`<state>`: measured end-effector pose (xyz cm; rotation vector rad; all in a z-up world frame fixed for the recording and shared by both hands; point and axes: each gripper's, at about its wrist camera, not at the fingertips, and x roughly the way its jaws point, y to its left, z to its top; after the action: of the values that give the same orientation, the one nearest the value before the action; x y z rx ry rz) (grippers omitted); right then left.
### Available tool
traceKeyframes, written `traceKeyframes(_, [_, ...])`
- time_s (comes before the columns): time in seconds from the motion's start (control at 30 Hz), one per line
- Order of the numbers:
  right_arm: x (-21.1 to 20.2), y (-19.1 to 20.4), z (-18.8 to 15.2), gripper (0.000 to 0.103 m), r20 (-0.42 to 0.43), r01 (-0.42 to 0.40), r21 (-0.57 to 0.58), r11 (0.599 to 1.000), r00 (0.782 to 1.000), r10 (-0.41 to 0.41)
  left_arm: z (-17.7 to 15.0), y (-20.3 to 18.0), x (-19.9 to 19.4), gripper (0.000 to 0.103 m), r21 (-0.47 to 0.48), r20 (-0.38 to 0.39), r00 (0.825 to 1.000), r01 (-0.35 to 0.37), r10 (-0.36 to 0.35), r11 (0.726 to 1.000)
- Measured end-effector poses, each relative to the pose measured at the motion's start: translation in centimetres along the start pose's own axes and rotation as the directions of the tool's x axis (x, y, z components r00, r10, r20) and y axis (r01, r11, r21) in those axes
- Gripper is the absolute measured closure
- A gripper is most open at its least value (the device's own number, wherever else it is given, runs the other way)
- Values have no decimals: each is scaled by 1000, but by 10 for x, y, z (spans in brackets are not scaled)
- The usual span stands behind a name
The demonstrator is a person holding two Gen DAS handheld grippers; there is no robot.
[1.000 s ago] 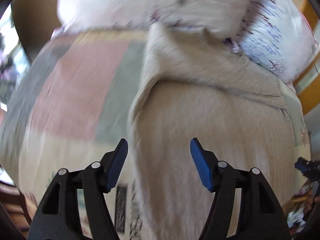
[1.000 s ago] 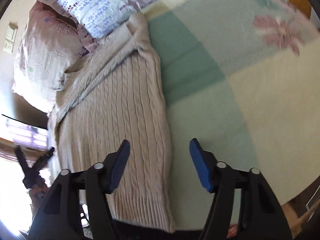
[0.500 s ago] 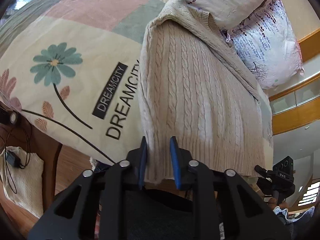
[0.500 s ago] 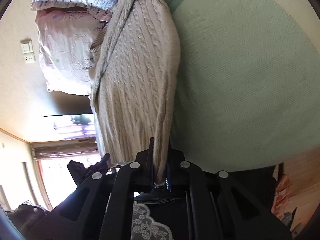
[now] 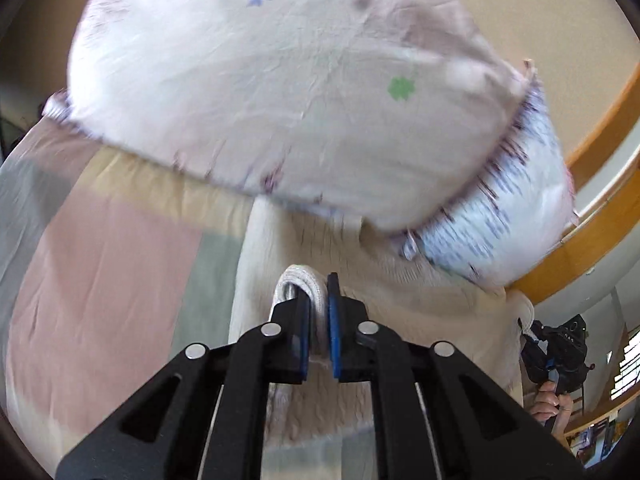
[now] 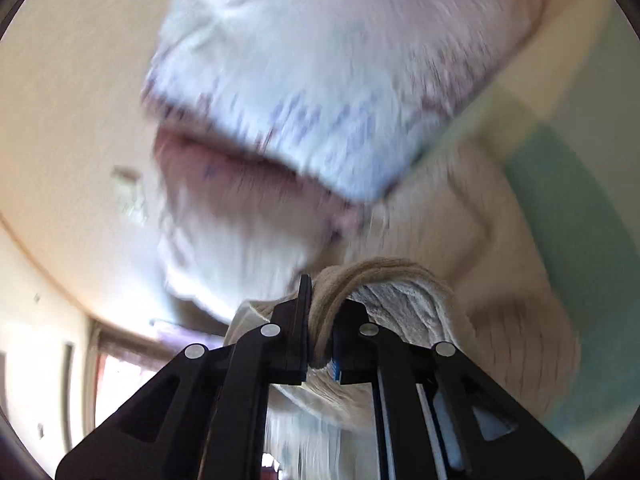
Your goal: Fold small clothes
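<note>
A cream cable-knit sweater (image 5: pixel 400 304) lies on the bed, its top end under the pillows. My left gripper (image 5: pixel 318 304) is shut on the sweater's ribbed hem, which bulges up between the blue pads. My right gripper (image 6: pixel 320 320) is shut on the other hem corner (image 6: pixel 384 280), with the knit bunched over the fingers and draped to the right. Both hold the hem above the sweater's upper part, close to the pillows. The right wrist view is blurred.
A pale pink pillow (image 5: pixel 280 92) and a white pillow with purple print (image 5: pixel 512 216) lie just ahead. The bedspread (image 5: pixel 100 288) has pink, grey and green blocks. A wooden headboard rail (image 5: pixel 592 232) runs at the right. The other gripper and a hand (image 5: pixel 556 364) show at the far right.
Both grippers closed on the sweater's bottom hem at the bed's near edge, then carried it forward over the sweater towards the pillows.
</note>
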<state>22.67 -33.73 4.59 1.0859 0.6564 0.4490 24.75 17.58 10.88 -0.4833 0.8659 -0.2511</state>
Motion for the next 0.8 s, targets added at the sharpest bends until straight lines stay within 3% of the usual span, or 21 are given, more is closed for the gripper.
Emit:
traceKeyframes(0.03, [14, -2, 15, 72, 15, 33, 32, 999, 999, -34, 13, 1, 18, 75, -13, -28, 1000, -15, 14, 1000])
traceKeyframes(0.07, [30, -5, 28, 43, 9, 106, 60, 993, 994, -106, 20, 3, 32, 62, -22, -58, 997, -51, 49, 998])
traceKeyframes(0.1, [35, -5, 32, 38, 8, 159, 67, 985, 987, -160, 26, 7, 43, 37, -23, -83, 989, -124, 122, 992])
traceKeyframes(0.13, [36, -5, 32, 38, 14, 196, 70, 978, 980, -197, 27, 12, 47, 32, -23, -89, 984, -155, 152, 988])
traceKeyframes(0.2, [31, -2, 23, 32, -1, 194, 38, 980, 981, -194, 23, 25, 48, 30, -29, -99, 987, -132, 129, 991])
traceKeyframes(0.23, [26, 0, 16, 26, -6, 229, -6, 973, 973, -229, 21, 31, 50, 29, -29, -112, 987, -121, 118, 992])
traceKeyframes(0.33, [20, -10, 4, 26, -38, 311, -52, 949, 949, -313, 13, 48, 70, 31, -36, -208, 975, -92, 83, 995])
traceKeyframes(0.5, [18, -38, -6, 26, -112, 330, 13, 944, 938, -327, 7, 52, 103, 32, -54, -277, 961, -26, 10, 998])
traceKeyframes(0.53, [19, -41, -4, 26, -121, 325, 18, 945, 939, -321, 7, 52, 102, 47, -55, -255, 967, -12, -3, 998])
traceKeyframes(0.6, [21, -43, -1, 26, -134, 316, 13, 949, 941, -311, 4, 54, 111, 83, -124, -286, 957, 13, -48, 992])
traceKeyframes(0.63, [23, -41, 3, 26, -140, 312, 12, 950, 941, -307, 3, 55, 111, 86, -176, -286, 954, 37, -87, 984])
traceKeyframes(0.7, [20, -42, 8, 26, -148, 303, 12, 953, 943, -298, 3, 43, 102, 88, -174, -265, 961, 34, -81, 984])
traceKeyframes(0.8, [8, -44, 20, 26, -122, 307, 8, 952, 945, -304, 11, -12, 81, 90, -185, -219, 955, 162, -201, 969])
